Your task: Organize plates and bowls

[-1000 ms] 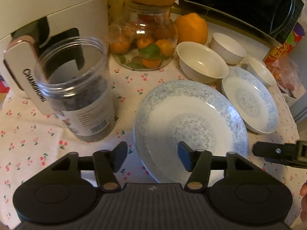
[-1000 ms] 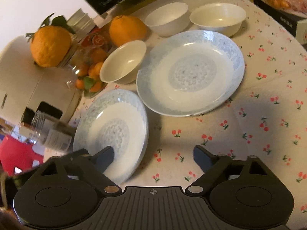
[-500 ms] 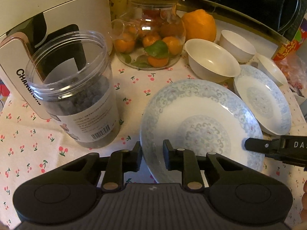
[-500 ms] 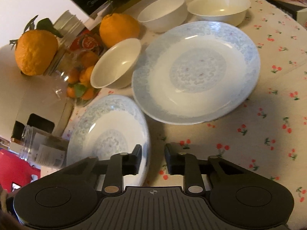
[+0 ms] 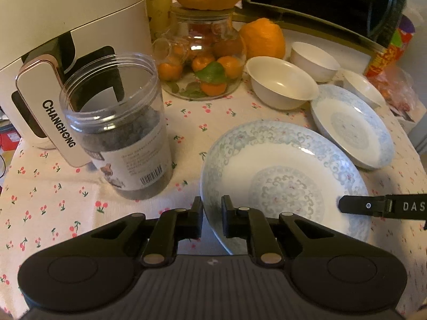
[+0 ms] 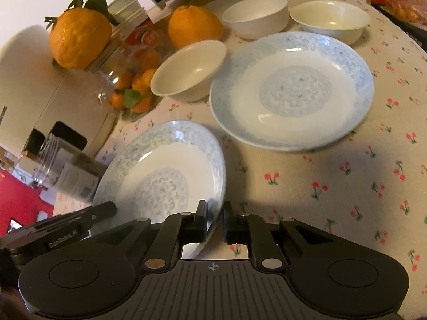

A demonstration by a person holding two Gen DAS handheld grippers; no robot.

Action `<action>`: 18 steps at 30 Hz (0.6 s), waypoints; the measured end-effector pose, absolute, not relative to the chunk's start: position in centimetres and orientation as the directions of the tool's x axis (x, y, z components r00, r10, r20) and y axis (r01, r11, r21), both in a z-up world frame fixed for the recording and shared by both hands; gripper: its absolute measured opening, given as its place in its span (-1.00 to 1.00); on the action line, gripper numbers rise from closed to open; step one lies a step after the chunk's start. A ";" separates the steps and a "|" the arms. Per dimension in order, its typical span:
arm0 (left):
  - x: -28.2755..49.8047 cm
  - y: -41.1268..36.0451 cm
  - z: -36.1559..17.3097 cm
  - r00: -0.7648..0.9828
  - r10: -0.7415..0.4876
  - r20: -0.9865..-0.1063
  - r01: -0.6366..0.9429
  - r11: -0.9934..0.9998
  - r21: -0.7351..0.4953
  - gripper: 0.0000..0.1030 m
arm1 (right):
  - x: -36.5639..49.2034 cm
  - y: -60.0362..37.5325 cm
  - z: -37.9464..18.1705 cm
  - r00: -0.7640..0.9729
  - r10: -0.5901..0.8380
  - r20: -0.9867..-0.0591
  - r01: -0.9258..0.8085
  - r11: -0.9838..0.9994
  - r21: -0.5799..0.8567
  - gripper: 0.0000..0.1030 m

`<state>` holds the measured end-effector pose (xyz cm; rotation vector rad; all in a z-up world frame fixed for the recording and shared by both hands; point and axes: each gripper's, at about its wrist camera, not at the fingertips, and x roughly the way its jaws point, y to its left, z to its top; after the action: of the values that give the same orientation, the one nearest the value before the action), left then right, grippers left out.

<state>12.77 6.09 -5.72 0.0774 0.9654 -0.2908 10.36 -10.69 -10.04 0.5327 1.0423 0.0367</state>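
Two grippers clamp one blue-patterned plate from opposite sides: the left gripper has its fingers closed on the near-left rim, the right gripper has its fingers pinched on the near-right edge, on a desk spread with a cherry-print cloth. Judging by the double grip, the step in hand is lifting this plate to stack it on the second plate, which lies just beyond it to the right, rims nearly touching. That move calls for a level raise by both hands together, then a short carry right and away, clear of the wide bowl beside it. Two more bowls wait at the far edge. Whether the plate has left the cloth cannot be told; its near rim is hidden behind the gripper bodies, and only the tip of the right gripper shows in the left view. A plastic jar stands to the left
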 end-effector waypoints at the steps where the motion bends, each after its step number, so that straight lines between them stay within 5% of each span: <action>1: 12.4 6.1 -5.7 0.533 -0.213 -0.819 0.289 0.956 -0.060 -0.77 | 10.1 -10.8 -10.0 0.510 0.278 -0.814 0.220 0.872 0.437 -0.76; 18: 9.0 3.5 -5.2 0.490 -0.314 -0.813 0.416 0.904 -0.098 -0.79 | 5.0 -13.6 -8.2 0.508 0.245 -0.826 0.245 0.878 0.411 -0.76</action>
<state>9.01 3.48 -5.25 0.1171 0.9617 -0.4448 4.96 -13.57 -8.20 0.5233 1.0510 -0.0003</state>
